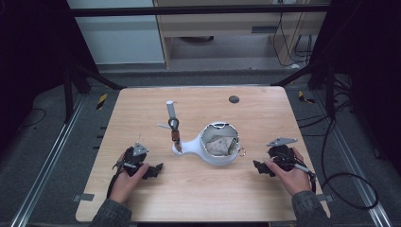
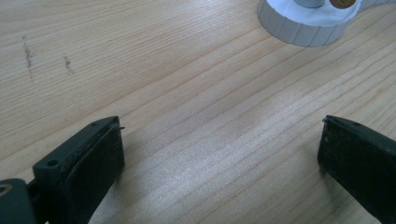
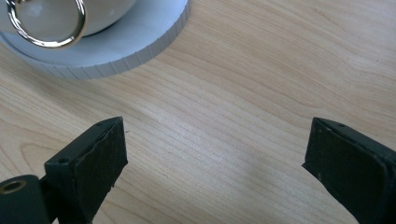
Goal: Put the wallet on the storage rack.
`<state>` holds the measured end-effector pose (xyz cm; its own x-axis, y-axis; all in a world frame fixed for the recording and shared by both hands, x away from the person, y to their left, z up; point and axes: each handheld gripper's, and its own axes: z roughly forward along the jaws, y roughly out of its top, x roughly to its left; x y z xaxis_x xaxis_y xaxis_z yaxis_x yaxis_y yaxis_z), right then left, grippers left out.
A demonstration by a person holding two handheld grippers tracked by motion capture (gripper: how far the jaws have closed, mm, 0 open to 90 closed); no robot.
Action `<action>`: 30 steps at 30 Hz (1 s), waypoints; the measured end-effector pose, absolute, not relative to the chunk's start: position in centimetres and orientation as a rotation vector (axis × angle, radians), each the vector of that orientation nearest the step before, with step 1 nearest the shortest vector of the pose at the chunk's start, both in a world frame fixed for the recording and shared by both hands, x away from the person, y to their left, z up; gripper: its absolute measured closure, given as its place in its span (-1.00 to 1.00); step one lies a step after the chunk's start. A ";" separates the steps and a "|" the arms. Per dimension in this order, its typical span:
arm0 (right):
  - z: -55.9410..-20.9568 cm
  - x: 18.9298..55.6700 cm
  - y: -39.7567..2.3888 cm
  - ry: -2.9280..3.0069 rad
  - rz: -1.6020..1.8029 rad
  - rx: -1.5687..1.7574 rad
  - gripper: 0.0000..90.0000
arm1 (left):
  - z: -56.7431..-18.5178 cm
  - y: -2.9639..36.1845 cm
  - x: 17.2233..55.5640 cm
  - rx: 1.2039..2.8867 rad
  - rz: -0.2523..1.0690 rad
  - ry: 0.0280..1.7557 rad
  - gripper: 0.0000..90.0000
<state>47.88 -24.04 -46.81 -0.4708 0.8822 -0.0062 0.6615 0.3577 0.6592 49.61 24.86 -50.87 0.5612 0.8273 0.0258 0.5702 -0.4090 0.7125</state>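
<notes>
White bowl-shaped holder (image 1: pixel 219 144) sits mid-table, a gripper resting at either side of it

It stands on the wooden table (image 1: pixel 198 189) with a crumpled pale thing inside, a gold ring (image 1: pixel 242 152) at its right rim and a neck running left to a small ribbed base (image 2: pixel 301 25) bearing an upright grey post (image 1: pixel 170 109); no writing or brand can be read on any of it. The left gripper (image 1: pixel 153 170) lies near the front left, jaws spread wide over bare wood, pinching nothing. The right gripper (image 1: pixel 263 167) lies at the front right, jaws likewise wide apart and empty, with the holder's ribbed foot (image 3: pixel 116 44) just beyond them
</notes>
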 end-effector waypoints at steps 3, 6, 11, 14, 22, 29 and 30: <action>-47.5 47.9 -24.3 2.269 0.849 1.371 -0.89 | -50.9 24.9 49.6 2.131 0.499 1.115 -1.00; -48.0 48.0 -24.4 2.266 0.839 1.381 -0.88 | -50.9 24.9 49.6 2.131 0.499 1.115 -1.00; -49.7 48.1 -24.9 2.241 0.842 1.432 -0.87 | -50.9 24.9 49.6 2.131 0.500 1.115 -1.00; -50.3 48.2 -25.0 2.217 0.854 1.446 -0.88 | -50.9 24.9 49.6 2.131 0.500 1.115 -1.00; -50.8 48.3 -24.7 2.141 0.863 1.441 -0.95 | -50.9 24.9 49.6 2.132 0.500 1.115 -1.00; -51.3 48.3 -24.3 2.088 0.889 1.439 -1.00 | -50.9 24.9 49.6 2.132 0.500 1.116 -1.00; -51.3 48.3 -24.3 2.088 0.889 1.440 -0.99 | -50.9 24.9 49.6 2.135 0.497 1.115 -1.00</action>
